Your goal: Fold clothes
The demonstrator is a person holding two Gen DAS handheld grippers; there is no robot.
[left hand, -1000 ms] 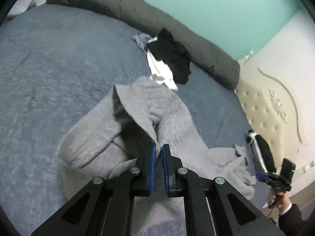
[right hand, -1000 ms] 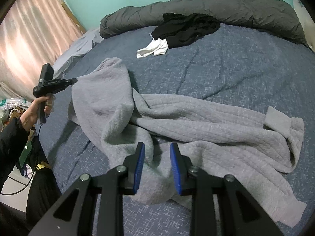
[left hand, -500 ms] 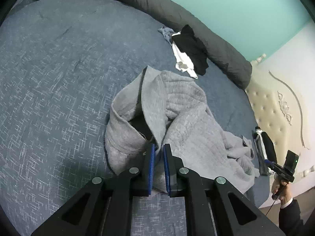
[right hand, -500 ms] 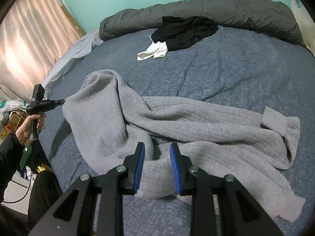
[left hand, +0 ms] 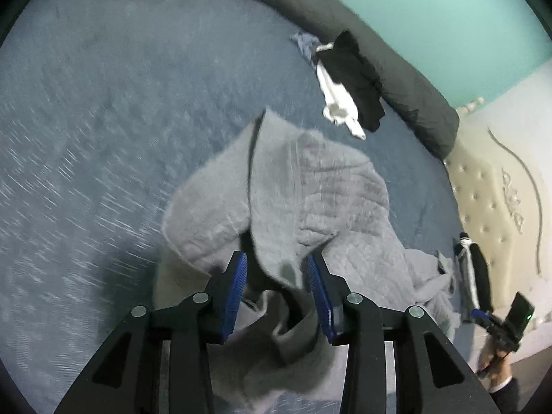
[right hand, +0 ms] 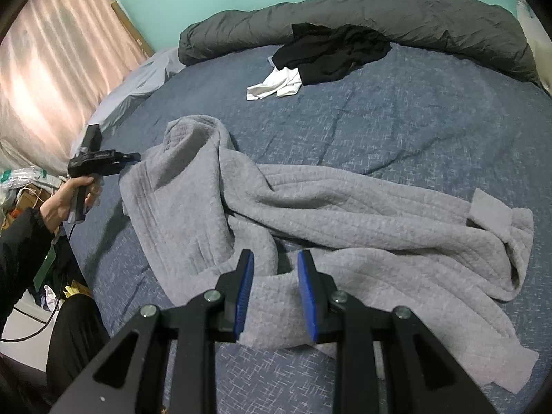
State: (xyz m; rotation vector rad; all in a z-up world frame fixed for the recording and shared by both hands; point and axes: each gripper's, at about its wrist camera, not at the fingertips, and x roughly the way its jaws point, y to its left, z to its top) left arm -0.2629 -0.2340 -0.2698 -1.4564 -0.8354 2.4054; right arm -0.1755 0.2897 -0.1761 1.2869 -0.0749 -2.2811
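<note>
A grey knitted sweater [right hand: 345, 214] lies crumpled across the blue bedspread [right hand: 414, 110]. In the left wrist view the sweater [left hand: 310, 200] bunches up right in front of my left gripper [left hand: 277, 269], which is open with a fold of the cloth loose between its jaws. My right gripper [right hand: 274, 269] is open and empty, just above the sweater's near edge. The left gripper also shows in the right wrist view [right hand: 132, 159], at the sweater's left end.
A black garment [right hand: 331, 51] and a white one [right hand: 276, 86] lie at the far side of the bed, against a rolled dark grey duvet [right hand: 379, 17]. A cream tufted headboard [left hand: 493, 186] stands at the right of the left wrist view. Pink curtains [right hand: 51, 69] hang at the left.
My left gripper was shut on the sweater's edge and has opened, letting it go. The sweater's left end has dropped lower onto the bed. My right gripper has stayed open, hardly moving.
</note>
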